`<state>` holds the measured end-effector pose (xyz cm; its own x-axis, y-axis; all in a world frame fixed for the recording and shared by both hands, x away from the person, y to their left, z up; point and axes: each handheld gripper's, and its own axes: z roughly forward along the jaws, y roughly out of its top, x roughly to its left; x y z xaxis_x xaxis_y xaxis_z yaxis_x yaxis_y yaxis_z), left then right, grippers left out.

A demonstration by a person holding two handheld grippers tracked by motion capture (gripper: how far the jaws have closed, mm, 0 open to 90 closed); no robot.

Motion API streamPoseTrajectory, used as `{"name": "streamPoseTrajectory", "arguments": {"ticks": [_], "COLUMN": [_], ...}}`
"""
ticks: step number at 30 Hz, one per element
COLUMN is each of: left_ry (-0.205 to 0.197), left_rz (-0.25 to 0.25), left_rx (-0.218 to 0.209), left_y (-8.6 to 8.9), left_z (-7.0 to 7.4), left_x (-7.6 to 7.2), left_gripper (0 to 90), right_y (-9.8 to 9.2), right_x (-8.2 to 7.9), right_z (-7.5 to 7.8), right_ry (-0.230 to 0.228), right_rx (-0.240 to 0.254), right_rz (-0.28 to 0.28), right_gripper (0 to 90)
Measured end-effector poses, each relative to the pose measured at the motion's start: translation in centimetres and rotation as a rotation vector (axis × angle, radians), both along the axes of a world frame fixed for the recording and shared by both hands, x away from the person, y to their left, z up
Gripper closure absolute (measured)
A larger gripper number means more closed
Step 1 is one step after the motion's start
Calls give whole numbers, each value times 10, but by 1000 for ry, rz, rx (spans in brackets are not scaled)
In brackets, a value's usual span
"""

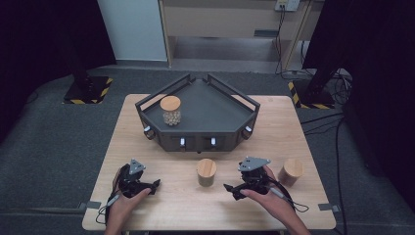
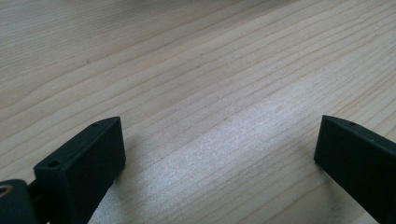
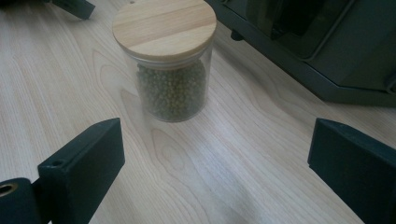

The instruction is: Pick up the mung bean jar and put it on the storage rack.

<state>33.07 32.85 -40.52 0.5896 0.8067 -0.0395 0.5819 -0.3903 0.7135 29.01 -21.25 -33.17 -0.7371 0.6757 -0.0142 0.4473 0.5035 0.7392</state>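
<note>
Three glass jars with wooden lids are here. One jar of pale beans (image 1: 171, 110) stands inside the dark angular tray (image 1: 210, 110) at the back of the table. A jar of green beans (image 1: 206, 172) (image 3: 170, 88) stands in front of the tray. Another jar (image 1: 290, 172) stands at the right. My left gripper (image 1: 155, 185) (image 2: 219, 135) rests low at the front left, open over bare wood. My right gripper (image 1: 229, 188) (image 3: 215, 140) is open and points at the green-bean jar, which stands a short way beyond its jaws, untouched.
The wooden table (image 1: 186, 205) has bare room between the two hands and along the front edge. The tray's front wall (image 3: 327, 60) runs just behind the middle jar. Dark stands and cables sit on the floor beyond the table.
</note>
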Motion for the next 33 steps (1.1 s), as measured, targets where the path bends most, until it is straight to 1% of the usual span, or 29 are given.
{"name": "streamPoseTrajectory", "arguments": {"ticks": [10,19,25,33], "left_ry": [0,0,0,0], "left_rz": [0,0,0,0], "left_rx": [0,0,1,1], "left_y": [0,0,0,0], "left_z": [0,0,0,0], "left_x": [0,0,0,0], "left_gripper": [4,4,4,4], "right_y": [17,24,27,38], "right_x": [10,19,24,30], "right_z": [-3,-8,-11,-19], "right_ry": [3,17,26,40], "right_rx": [-10,-28,-21,-22], "right_rz": [22,20,23,41], "right_gripper": [39,39,40,41]}}
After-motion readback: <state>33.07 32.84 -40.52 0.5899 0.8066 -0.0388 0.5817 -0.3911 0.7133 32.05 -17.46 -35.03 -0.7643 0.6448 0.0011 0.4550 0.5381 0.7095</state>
